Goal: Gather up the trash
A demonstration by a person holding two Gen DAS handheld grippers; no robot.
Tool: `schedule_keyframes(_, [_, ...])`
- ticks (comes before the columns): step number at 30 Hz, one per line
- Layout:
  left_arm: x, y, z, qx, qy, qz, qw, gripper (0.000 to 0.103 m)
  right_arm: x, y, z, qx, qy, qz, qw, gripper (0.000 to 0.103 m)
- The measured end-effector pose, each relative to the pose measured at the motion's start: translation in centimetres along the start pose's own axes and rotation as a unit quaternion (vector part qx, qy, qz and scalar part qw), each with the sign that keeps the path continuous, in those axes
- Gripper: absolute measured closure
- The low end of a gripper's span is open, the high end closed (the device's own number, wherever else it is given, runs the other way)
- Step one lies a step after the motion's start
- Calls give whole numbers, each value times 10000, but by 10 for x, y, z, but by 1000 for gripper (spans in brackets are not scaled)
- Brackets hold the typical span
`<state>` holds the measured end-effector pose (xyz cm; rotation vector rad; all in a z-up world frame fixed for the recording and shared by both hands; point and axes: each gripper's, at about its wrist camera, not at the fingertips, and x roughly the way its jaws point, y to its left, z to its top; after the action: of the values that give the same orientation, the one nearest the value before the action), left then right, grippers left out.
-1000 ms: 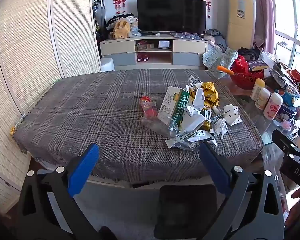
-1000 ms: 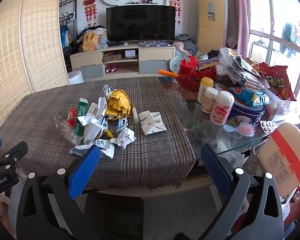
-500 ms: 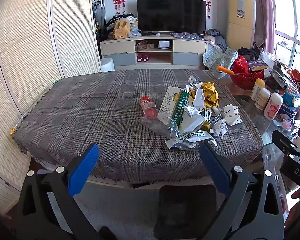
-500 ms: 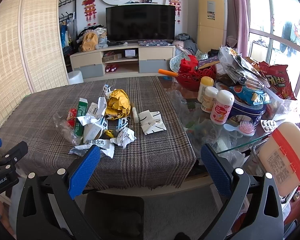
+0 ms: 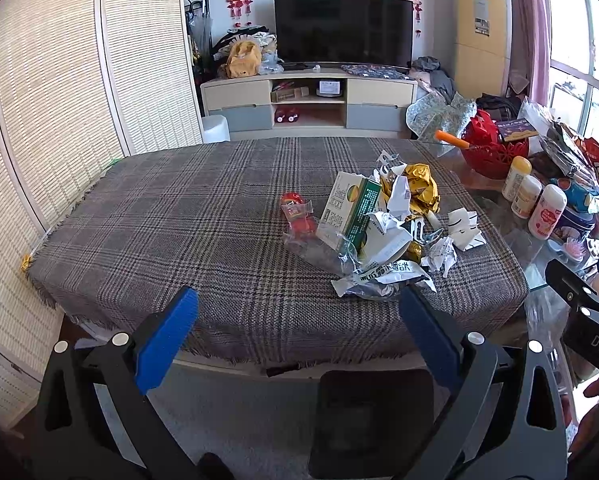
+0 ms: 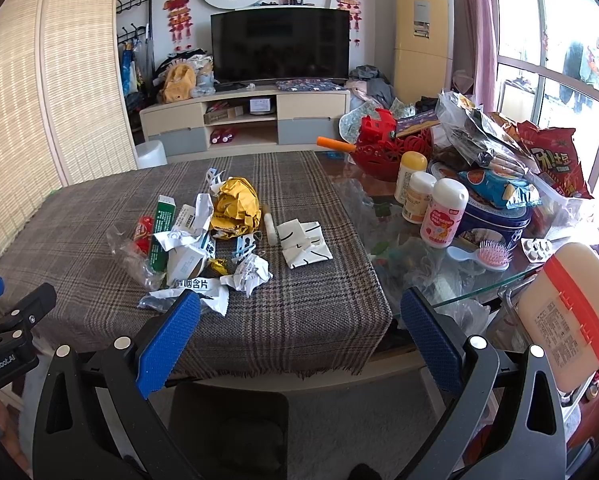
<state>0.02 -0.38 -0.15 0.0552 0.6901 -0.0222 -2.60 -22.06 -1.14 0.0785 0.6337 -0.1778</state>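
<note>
waiting at the near edge of the tabletop (image 5: 147,216), both grippers are empty and no trash has been picked up yet. the left gripper (image 5: 299,320) has its jaws spread wide, with nothing between them. the right gripper (image 6: 299,320) is the same, jaws wide apart and holding nothing.

the trash pile (image 6: 203,240) sits on the checked cloth, toward the right half of the tabletop. in it are a green and white carton (image 5: 349,210), a crumpled gold wrapper (image 6: 235,204), a red wrapper (image 5: 297,212), a white scrap with black lines (image 6: 305,242) and a torn white packet with writing (image 5: 383,276) at the near edge of the pile. the pieces touch and lie over each other.

this looks like the very start of the job: getting ready to reach in. no bin or bag for the trash can be seen for sure, so where it should go is not clear.

the next move needs 1 gripper to go forward to a piece at the edge of the pile, like the torn white packet, and close on it. the paper is thin and light, so the jaws should pinch a raised fold, not push flat on the cloth. the bottles (image 6: 443,212) and snacks on the glass side are close by and should be left alone.
</note>
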Motion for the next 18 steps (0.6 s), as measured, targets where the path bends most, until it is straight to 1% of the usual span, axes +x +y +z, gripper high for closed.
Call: schedule_keyframes(18, [2, 4, -1, -1, 21, 50, 10000, 8, 0, 0, 1, 5, 20, -3, 10000, 3])
